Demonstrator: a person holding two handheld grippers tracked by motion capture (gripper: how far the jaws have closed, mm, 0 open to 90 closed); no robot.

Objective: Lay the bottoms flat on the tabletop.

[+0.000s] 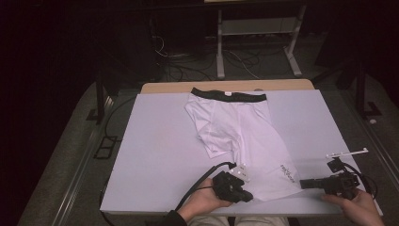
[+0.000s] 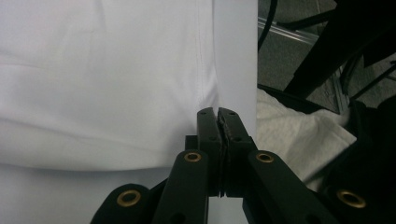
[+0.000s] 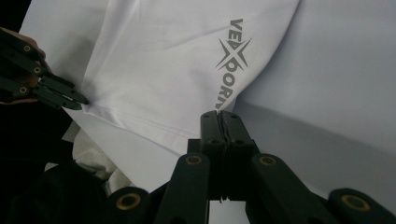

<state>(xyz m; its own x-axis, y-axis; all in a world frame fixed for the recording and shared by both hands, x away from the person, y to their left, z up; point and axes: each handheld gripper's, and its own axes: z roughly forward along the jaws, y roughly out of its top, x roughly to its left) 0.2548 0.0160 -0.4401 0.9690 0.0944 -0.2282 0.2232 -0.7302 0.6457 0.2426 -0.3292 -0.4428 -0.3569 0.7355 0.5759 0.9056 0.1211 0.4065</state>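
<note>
A pair of white boxer shorts (image 1: 235, 127) with a black waistband lies flat on the pale table (image 1: 155, 155). One leg stretches toward the near edge and carries a grey printed logo (image 3: 231, 60). My left gripper (image 1: 248, 195) lies low at the left corner of that leg's hem, jaws shut on the fabric (image 2: 93, 70) at its corner. My right gripper (image 1: 303, 183) is at the hem's right corner, its tips (image 3: 226, 114) shut over the corner of the cloth (image 3: 163, 60). The left gripper (image 3: 81, 100) also shows touching the hem's far corner in the right gripper view.
The table's near edge runs right under both hands. Pale cloth (image 2: 299, 135) on the person's lap lies below that edge. Behind the table stand a metal frame (image 1: 221, 47) and loose cables (image 1: 188, 70) on the dark floor. Bare table surface spreads left of the shorts.
</note>
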